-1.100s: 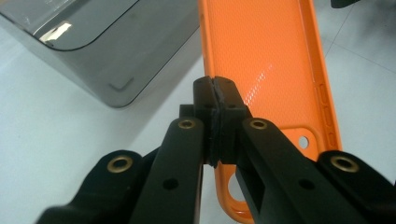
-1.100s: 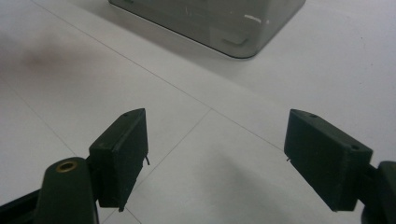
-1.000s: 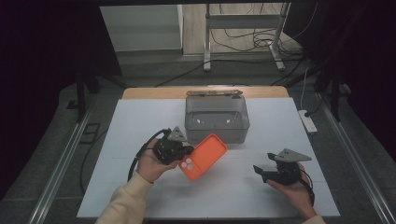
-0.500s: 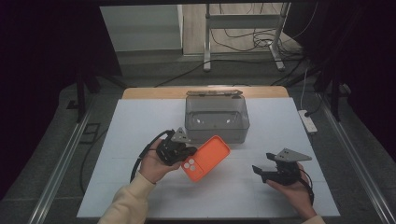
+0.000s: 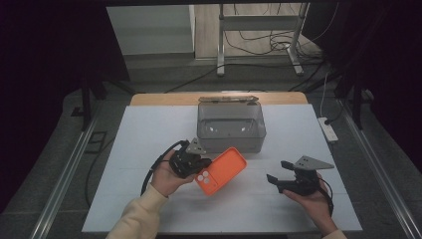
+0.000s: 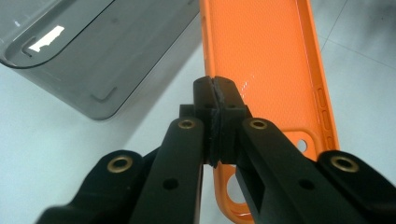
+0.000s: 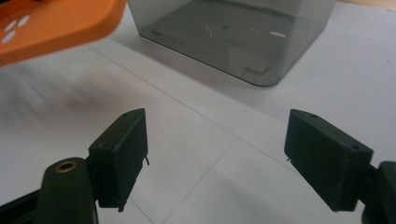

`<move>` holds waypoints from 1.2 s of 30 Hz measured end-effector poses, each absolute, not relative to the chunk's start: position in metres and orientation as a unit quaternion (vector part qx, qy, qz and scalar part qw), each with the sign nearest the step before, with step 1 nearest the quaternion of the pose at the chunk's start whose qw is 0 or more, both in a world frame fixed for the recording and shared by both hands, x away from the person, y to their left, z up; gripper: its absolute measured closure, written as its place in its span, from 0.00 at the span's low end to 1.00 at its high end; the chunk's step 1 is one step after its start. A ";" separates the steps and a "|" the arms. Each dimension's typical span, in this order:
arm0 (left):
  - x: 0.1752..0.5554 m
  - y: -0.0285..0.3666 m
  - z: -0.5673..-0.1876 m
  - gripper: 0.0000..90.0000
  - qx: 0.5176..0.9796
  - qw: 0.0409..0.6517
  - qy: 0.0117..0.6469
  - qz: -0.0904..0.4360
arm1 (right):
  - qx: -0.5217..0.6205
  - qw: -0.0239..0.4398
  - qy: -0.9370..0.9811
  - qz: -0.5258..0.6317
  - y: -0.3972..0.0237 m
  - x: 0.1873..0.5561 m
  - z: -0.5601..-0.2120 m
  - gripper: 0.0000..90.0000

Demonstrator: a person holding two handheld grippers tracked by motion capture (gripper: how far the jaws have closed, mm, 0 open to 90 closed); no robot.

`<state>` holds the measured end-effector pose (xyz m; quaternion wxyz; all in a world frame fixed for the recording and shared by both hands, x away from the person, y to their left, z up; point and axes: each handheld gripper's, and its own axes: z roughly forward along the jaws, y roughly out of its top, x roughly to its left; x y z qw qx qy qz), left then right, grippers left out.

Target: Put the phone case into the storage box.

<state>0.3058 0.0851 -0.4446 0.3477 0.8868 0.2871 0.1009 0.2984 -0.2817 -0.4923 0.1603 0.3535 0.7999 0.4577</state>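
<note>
Orange phone case: no brand, word or number can be read on it.
Grey plastic box: no label or lettering can be made out.
White table: bare of print.
Black gripper jaws: no markings legible.

Smoky grey see-through plastic bin sitting open on the white tabletop, its lid lying just behind it, white power strip resting off the table's right edge, metal stand and cables trailing on the floor beyond
</note>
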 end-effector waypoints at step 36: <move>0.299 0.077 -0.444 0.99 0.887 0.357 0.271 0.111 | 0.297 0.087 0.823 0.477 -0.230 0.307 -0.465 0.24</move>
